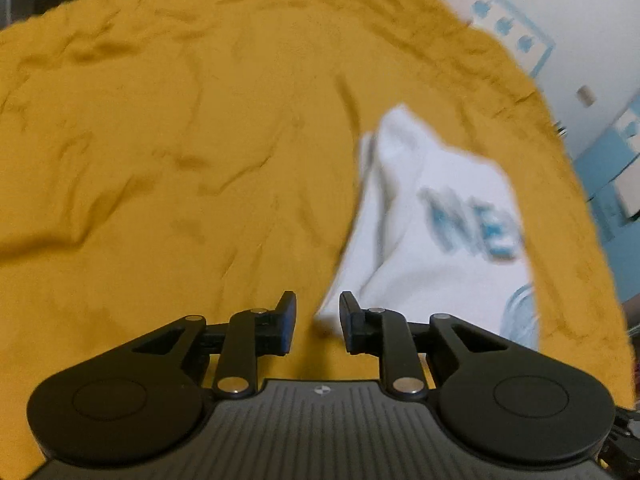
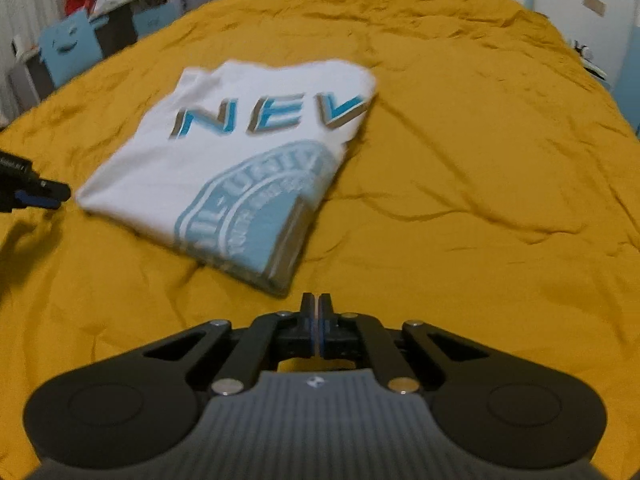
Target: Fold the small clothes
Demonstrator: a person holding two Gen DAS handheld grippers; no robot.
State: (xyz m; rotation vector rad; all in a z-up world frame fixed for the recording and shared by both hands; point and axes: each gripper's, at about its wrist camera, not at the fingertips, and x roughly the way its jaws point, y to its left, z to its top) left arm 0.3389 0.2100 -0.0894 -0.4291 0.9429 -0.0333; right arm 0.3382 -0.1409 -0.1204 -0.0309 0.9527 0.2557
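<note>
Partly blurred in the left wrist view, the white T-shirt (image 1: pixel 432 232) shows only smeared blue letters, and the gripper body cuts off its near edge. From the right wrist camera the folded T-shirt (image 2: pixel 240 160) is sharper: "NEV" reads across it, but the word runs off at the folded right edge, and the round pale-blue emblem below it wraps around the fold, its small lettering too soft to read.

It lies flat as a folded rectangle, its long axis running from near right to far left, with the collar end far and the hem corner near the right gripper (image 2: pixel 319 330).

That gripper's jaws are pressed together with nothing between them, just short of the shirt's near corner. The left gripper (image 1: pixel 318 322) has its jaws parted and empty, beside the shirt's left edge.

A wrinkled mustard bedspread (image 2: pixel 460 152) covers the bed; cluttered shelves (image 2: pixel 120 4) stand far left by a white wall with blue decorations.
</note>
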